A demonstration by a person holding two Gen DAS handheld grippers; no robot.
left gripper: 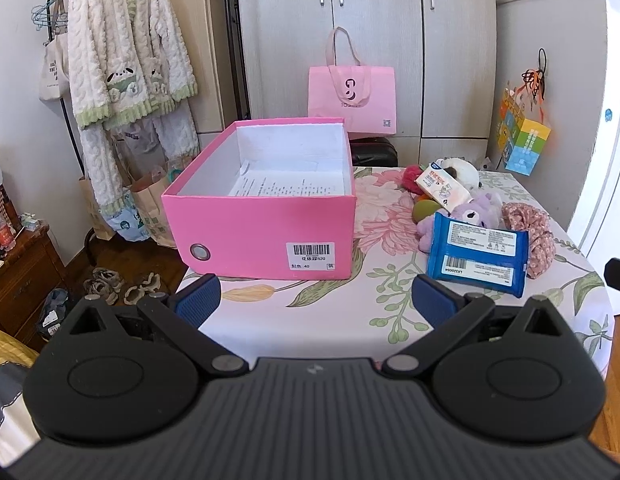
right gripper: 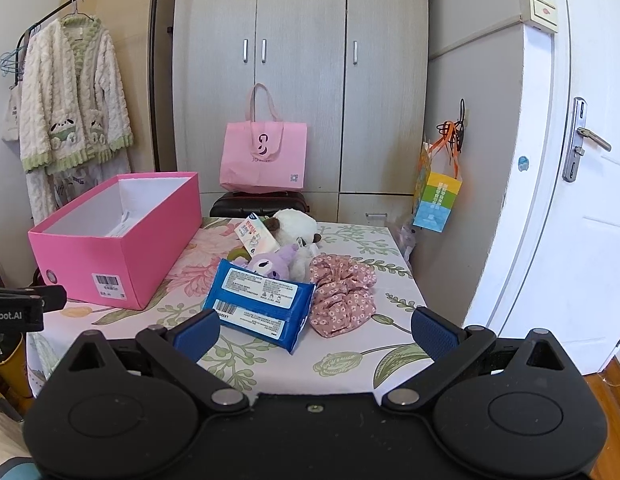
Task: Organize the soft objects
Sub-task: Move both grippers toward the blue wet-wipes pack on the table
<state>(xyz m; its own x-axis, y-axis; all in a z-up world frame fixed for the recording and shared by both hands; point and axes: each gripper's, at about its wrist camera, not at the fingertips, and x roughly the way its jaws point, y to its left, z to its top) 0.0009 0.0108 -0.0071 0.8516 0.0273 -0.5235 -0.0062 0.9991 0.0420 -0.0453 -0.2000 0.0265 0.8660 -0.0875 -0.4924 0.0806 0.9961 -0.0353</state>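
An open pink box [left gripper: 266,236] [right gripper: 122,264] with paper inside stands on the floral table's left side. To its right lies a pile: a blue wipes pack [left gripper: 477,256] [right gripper: 262,304], a purple plush [left gripper: 475,210] [right gripper: 270,266], a white plush [left gripper: 461,170] [right gripper: 296,222], a pink floral scrunchie [left gripper: 533,236] [right gripper: 343,294] and a small tissue pack [left gripper: 441,186] [right gripper: 256,234]. My left gripper [left gripper: 315,300] is open and empty, near the box's front. My right gripper [right gripper: 315,330] is open and empty, just before the wipes pack.
A pink tote bag [left gripper: 351,98] [right gripper: 264,158] stands on a dark case behind the table. A wardrobe [right gripper: 302,60] is at the back, a clothes rack with a fluffy robe [left gripper: 126,48] at left, a white door [right gripper: 569,160] at right. The left gripper's edge shows in the right wrist view [right gripper: 26,304].
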